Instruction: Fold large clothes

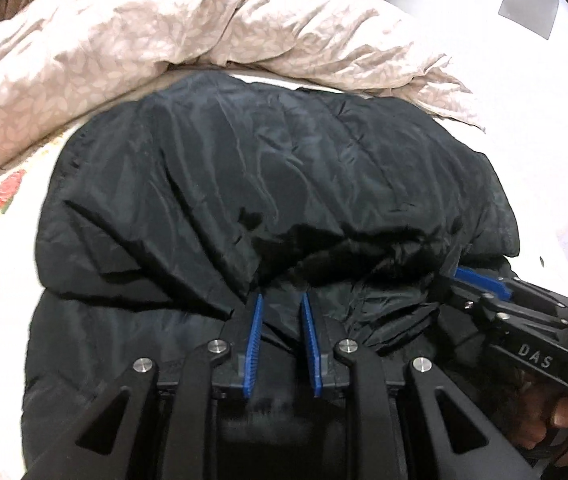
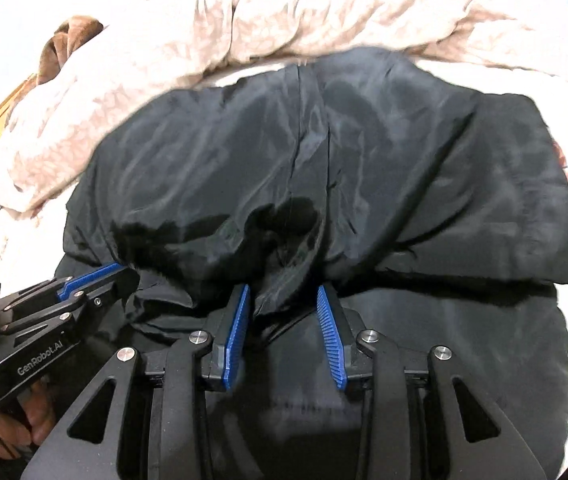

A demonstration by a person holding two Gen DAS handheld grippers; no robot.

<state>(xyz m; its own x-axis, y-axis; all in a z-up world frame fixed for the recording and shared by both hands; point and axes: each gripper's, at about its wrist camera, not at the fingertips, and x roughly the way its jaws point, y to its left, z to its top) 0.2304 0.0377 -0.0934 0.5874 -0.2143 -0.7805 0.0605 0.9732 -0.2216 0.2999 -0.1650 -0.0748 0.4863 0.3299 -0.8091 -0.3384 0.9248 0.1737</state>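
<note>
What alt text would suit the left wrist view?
The left gripper pinches a bunched fold of a black padded jacket lying on a bed, while the right gripper grips the same fold beside it. A crumpled beige duvet lies beyond.

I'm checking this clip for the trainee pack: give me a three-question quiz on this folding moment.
1. True or false: the black jacket lies on bare floor.
2. What does each tool grip? A) the beige quilt B) a gathered fold of the jacket C) nothing
3. What lies bunched beyond the jacket?

Key:
1. False, it lies on a bed.
2. B, for both left tool and right tool.
3. The beige quilt.
</note>
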